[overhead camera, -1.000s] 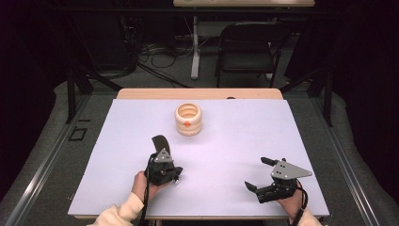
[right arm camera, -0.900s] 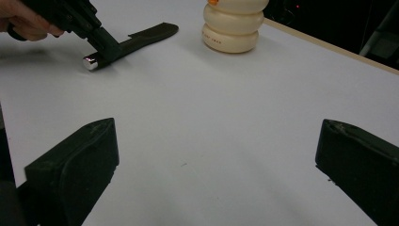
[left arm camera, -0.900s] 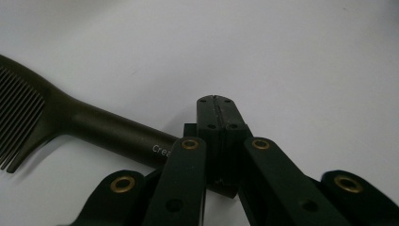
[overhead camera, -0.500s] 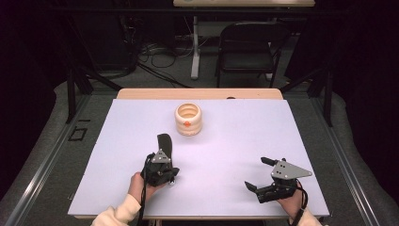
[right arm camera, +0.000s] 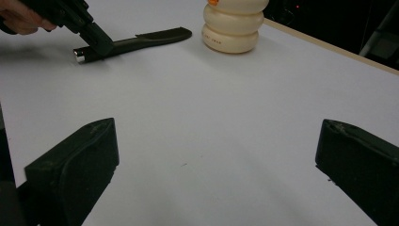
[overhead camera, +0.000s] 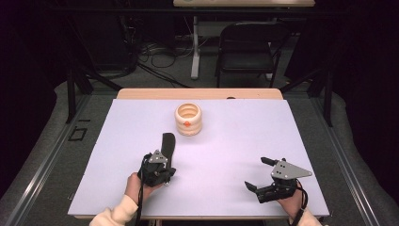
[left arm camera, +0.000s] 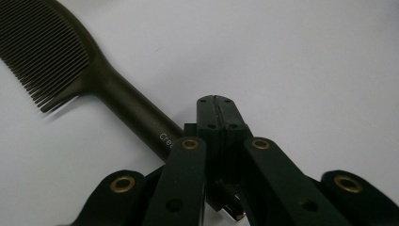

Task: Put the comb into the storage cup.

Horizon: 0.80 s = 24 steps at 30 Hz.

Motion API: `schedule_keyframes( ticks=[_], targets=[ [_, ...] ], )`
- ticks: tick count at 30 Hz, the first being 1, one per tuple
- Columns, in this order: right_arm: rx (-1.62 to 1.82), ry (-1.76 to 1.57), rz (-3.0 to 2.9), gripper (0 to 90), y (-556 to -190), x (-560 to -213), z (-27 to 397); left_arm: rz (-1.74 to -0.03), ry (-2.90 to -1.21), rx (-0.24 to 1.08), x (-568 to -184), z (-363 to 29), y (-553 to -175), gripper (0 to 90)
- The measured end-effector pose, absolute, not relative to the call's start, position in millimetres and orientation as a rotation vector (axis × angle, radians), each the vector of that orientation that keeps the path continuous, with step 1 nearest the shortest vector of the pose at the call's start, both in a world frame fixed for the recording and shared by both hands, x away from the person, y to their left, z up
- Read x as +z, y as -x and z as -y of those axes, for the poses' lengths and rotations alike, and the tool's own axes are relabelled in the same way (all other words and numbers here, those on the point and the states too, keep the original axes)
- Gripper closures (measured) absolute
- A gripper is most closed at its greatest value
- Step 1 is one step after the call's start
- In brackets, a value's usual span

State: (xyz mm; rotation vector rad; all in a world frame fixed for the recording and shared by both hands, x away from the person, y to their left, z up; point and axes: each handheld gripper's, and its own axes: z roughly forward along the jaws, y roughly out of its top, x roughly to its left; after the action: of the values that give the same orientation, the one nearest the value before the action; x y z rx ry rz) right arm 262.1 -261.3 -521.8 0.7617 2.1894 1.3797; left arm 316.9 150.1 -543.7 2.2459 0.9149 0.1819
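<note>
The left gripper [overhead camera: 159, 165] has its jaws pressed flat together, as the left gripper view shows, with nothing clamped between them; its closed tip rests at the handle of a dark comb [left arm camera: 70, 66], which passes just beside and under the jaws. From the right gripper view the tip seems to press on the handle, though whether it truly touches I cannot tell. The comb [overhead camera: 167, 143] lies flat, teeth end pointing away from the person toward a cream ribbed container [overhead camera: 188, 119] with an orange mark, which stands upright near that end but apart from it. The right gripper [overhead camera: 262, 175] hovers well apart near the right front corner, jaws spread wide and empty, bare surface between them in the right gripper view. Everything sits on a pale lilac table top [overhead camera: 282, 132] with a wooden far edge. Beyond it the room is dark: a chair [overhead camera: 247, 47], cables on the floor, and black stand legs.
</note>
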Motion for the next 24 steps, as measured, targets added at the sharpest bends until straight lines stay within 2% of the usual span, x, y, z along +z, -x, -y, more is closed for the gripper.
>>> schedule_keyframes(
  ticks=[24],
  targets=[
    [1.381, -0.767, -2.189, 0.0, -262.2, -522.1, 261.1, -0.977, -2.269, 0.239, -541.4, -168.3, -314.9, 89.8]
  ],
)
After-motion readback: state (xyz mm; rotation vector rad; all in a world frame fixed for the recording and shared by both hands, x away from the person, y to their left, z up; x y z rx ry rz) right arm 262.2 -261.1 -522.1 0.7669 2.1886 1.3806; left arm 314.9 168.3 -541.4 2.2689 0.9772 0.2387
